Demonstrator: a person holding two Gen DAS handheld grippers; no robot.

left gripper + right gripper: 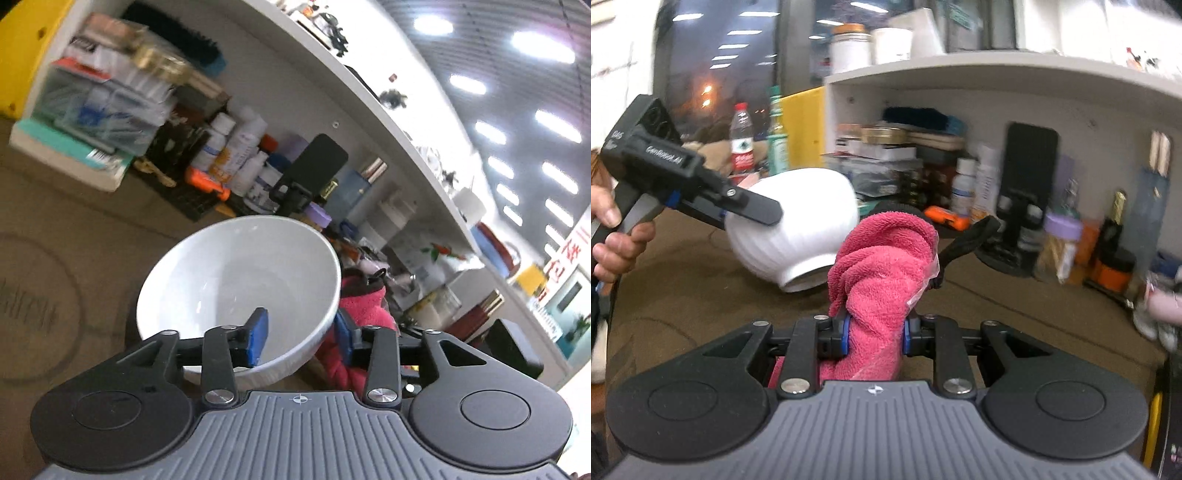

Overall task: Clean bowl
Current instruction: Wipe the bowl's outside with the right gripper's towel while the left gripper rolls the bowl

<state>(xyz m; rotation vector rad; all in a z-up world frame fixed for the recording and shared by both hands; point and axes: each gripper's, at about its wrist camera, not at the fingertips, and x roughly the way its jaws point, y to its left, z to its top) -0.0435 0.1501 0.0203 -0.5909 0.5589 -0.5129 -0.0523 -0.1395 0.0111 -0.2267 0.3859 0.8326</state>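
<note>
A white ribbed bowl [240,280] is held in the air, tilted, by my left gripper [301,338], which is shut on its rim: one blue pad inside, one outside. In the right wrist view the bowl [790,225] shows from outside, base toward the camera, with the left gripper [750,210] clamped on its rim. My right gripper [875,334] is shut on a bunched pink cloth [882,266] that rises beside the bowl's base. The cloth also shows behind the bowl in the left wrist view [360,306].
A brown table [701,295] lies below. A white shelf [997,74] at the back holds bottles [236,147], boxes and a black phone on a stand [1028,177]. A water bottle [741,140] stands at the far left. A hand [613,236] grips the left tool.
</note>
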